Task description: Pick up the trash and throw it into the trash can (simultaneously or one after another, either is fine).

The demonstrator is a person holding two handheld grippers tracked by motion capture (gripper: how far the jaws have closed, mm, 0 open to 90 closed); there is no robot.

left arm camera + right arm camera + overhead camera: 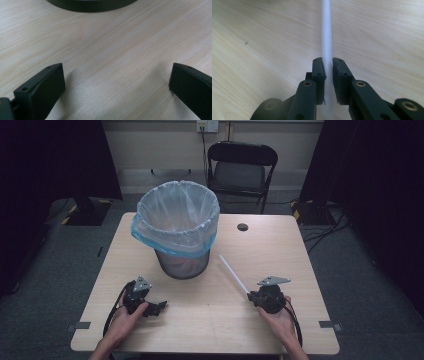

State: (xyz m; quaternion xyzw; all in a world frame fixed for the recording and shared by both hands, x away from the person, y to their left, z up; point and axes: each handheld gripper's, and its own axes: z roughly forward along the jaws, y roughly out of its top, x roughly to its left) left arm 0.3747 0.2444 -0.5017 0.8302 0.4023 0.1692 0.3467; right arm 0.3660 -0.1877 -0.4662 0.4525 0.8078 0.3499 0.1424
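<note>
White straw (326,37) lies on wooden table (280,250), right of centre, running from near bin toward right gripper (256,296). Right gripper (328,65) pinches straw's near end, jaws pressed together on it, straw pointing straight out ahead. Mesh waste bin (177,227) with pale blue liner stands near table's middle, just beside straw's far tip. Left gripper (159,307) rests low on table in front of bin, jaws spread wide (116,82), nothing between them. Black folding chair (242,167) behind table.
</note>
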